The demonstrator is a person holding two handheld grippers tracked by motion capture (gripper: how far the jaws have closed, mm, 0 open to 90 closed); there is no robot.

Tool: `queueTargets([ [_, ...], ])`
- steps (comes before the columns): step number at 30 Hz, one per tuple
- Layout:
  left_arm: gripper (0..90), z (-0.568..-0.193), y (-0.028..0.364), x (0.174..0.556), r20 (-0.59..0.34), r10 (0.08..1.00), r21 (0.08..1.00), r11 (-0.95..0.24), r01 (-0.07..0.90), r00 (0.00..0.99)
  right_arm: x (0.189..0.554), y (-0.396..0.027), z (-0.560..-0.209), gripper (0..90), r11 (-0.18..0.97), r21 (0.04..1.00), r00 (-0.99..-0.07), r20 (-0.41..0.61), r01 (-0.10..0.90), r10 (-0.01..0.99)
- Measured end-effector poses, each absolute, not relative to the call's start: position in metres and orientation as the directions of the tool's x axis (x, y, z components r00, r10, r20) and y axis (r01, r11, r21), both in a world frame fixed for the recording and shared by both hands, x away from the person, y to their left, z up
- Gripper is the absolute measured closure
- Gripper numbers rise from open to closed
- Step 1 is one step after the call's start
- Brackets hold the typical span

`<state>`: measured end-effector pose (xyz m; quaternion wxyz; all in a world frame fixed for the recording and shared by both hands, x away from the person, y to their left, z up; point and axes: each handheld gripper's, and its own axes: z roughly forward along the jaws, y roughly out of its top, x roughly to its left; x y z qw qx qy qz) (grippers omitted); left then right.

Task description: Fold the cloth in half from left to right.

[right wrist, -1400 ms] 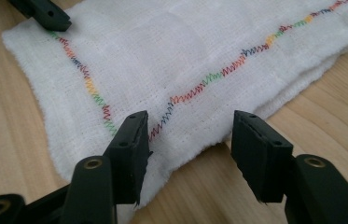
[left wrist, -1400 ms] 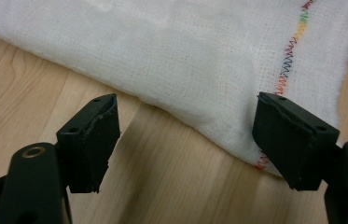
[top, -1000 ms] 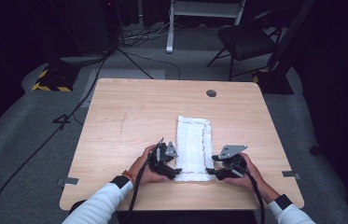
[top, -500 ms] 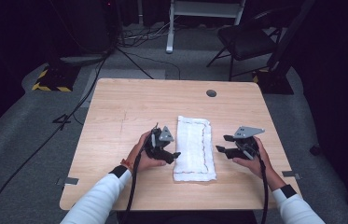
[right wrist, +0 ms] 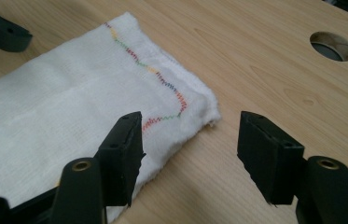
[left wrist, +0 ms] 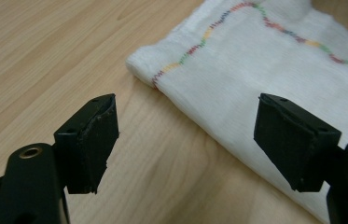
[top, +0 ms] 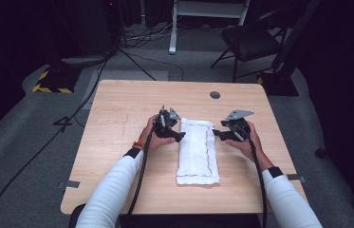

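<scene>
Towel (top: 197,151) folded flat on tabletop (top: 117,123); left tongs (top: 182,136) and right tongs (top: 216,133) flank it, both open, empty.

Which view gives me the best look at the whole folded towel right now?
The high view: the towel lies full length on the table, all edges visible. The left gripper view frames one far corner with coloured stitching; the right gripper view frames the other far corner.

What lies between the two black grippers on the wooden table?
In the high view, the far end of the folded white cloth with coloured stitching lies between the left gripper and the right gripper; neither touches it.
</scene>
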<state>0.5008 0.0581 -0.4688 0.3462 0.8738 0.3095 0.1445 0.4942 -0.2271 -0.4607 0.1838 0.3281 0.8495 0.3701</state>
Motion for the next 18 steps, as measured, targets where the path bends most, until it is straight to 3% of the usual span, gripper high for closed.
queueTargets([
  [18, 20.3, -0.492, 0.049, 0.545, -0.045, 0.703, 0.688, -0.494, 0.531, 0.710, 0.543, -0.207, -0.485, 42.3, 0.467, 0.712, -0.656, -0.013, 0.524, 0.755],
])
